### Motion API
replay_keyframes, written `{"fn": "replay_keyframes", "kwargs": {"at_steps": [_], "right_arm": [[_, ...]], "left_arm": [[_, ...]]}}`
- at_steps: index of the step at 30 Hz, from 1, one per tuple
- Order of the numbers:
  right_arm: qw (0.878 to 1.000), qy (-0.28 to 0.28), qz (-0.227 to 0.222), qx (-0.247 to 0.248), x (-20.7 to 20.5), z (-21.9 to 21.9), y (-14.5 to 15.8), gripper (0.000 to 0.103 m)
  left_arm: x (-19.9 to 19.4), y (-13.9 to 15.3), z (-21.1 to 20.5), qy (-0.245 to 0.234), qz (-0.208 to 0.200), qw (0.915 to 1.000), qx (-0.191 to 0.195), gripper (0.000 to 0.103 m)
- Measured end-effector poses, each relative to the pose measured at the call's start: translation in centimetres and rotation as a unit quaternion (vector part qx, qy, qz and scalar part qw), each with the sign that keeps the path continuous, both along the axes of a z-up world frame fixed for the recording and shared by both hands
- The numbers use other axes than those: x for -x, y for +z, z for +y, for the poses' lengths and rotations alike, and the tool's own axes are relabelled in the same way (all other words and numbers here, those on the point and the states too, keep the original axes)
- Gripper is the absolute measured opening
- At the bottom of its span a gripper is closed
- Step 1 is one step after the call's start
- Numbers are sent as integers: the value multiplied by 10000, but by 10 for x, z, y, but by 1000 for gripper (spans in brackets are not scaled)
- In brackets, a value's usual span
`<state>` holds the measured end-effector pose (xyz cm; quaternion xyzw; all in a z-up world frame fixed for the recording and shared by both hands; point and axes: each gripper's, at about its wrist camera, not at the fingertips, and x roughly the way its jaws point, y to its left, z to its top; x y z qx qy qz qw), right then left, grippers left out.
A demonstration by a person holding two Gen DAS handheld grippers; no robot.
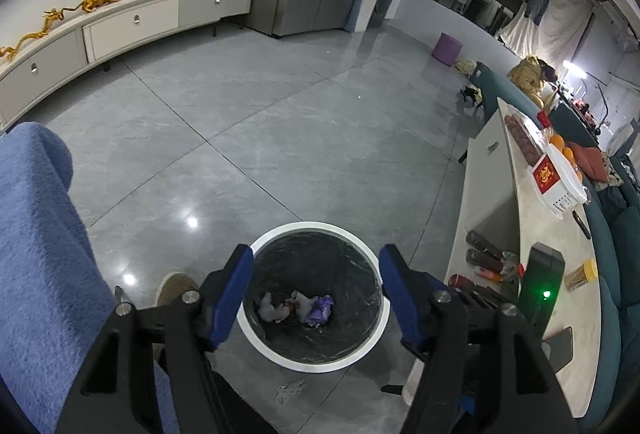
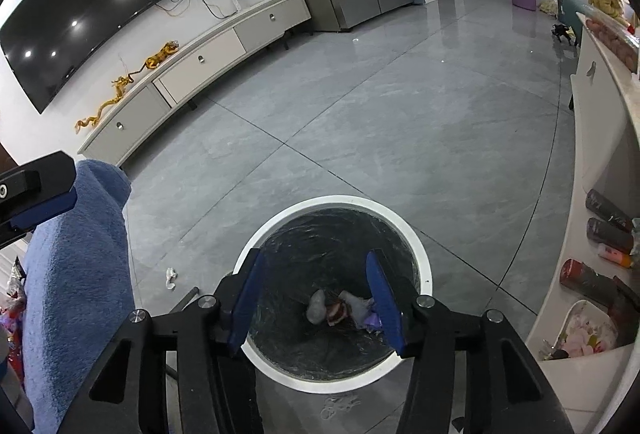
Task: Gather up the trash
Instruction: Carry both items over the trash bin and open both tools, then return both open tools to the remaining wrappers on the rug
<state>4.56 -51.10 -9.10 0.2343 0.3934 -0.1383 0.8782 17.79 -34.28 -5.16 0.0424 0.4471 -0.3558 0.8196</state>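
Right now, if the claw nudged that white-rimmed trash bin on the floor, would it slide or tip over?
The trash bin is probably light: only a few crumpled scraps lie at the bottom. On the glossy tile floor it would likely slide rather than grip. A push at the rim might tip it, though its round body looks fairly squat.

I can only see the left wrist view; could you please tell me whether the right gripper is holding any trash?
Observer: No, the right gripper is open and empty, aimed over the bin.
Operator: Thank you. Is there any trash on the floor that my view hides?
Observer: Yes, a crumpled white scrap lies on the floor left of the bin, close to the blue fabric.
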Motion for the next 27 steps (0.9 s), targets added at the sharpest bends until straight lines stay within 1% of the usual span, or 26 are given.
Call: {"fn": "replay_keyframes", "kwargs": {"at_steps": [4,8,11,21,27], "right_arm": [[9998,-125,-175,27,13,1,16,50],[9987,-312,-411,58,28,7,36,50],[9978,-352,-548,108,38,17,48,50],[9944,-314,-976,272,55,57,93,50],[9920,-157,-1174,424,60,79,119,50]], "left_arm": [[13,12,15,130,-177,9998,37,63],[26,21,34,201,-221,9995,48,63],[35,28,49,249,-294,9992,68,63],[60,56,103,482,-466,9972,337,63],[72,68,141,684,-457,9949,589,63]]}}
